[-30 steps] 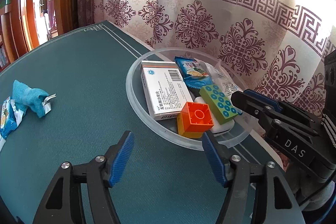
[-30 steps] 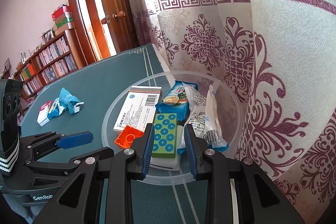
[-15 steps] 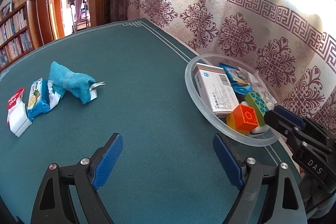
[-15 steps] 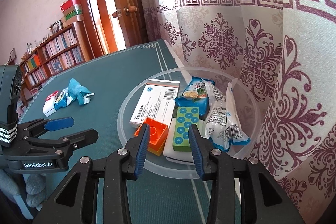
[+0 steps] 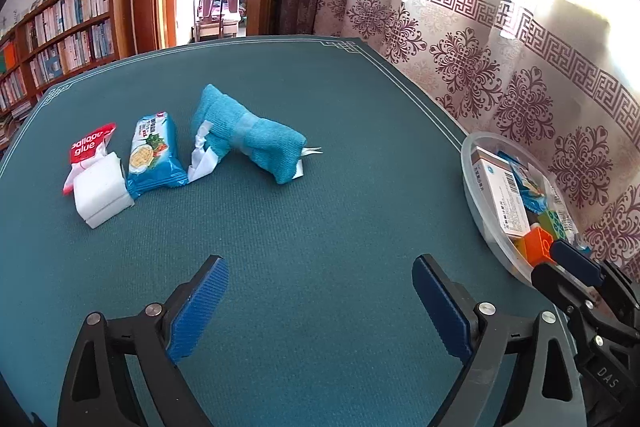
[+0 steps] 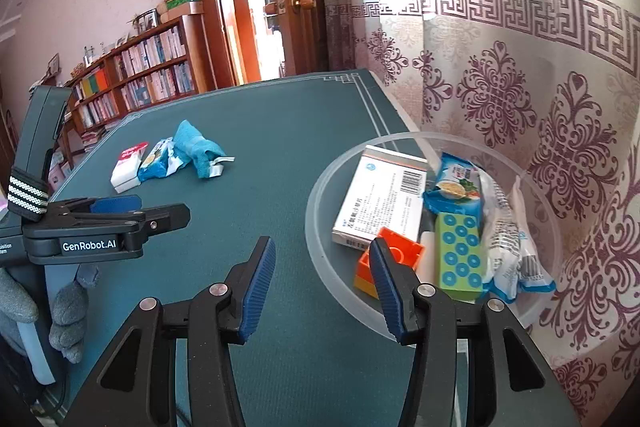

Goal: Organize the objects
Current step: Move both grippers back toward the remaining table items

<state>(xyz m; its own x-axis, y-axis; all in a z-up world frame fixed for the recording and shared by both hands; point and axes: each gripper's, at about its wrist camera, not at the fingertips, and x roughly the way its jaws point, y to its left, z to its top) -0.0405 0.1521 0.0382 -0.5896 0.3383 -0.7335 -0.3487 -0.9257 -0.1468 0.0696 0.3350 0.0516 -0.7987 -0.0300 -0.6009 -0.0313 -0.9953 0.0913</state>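
Blue towel lies beyond left fingers.

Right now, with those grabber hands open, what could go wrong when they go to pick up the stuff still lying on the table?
The rolled blue towel, noodle packet and balloon glue pack lie touching, so the open left gripper may drag a neighbour along. The clear bowl sits near the table's edge by the curtain; a nudge could push it off. It already looks crowded: medicine box, orange brick, green brick. The towel might not fit.
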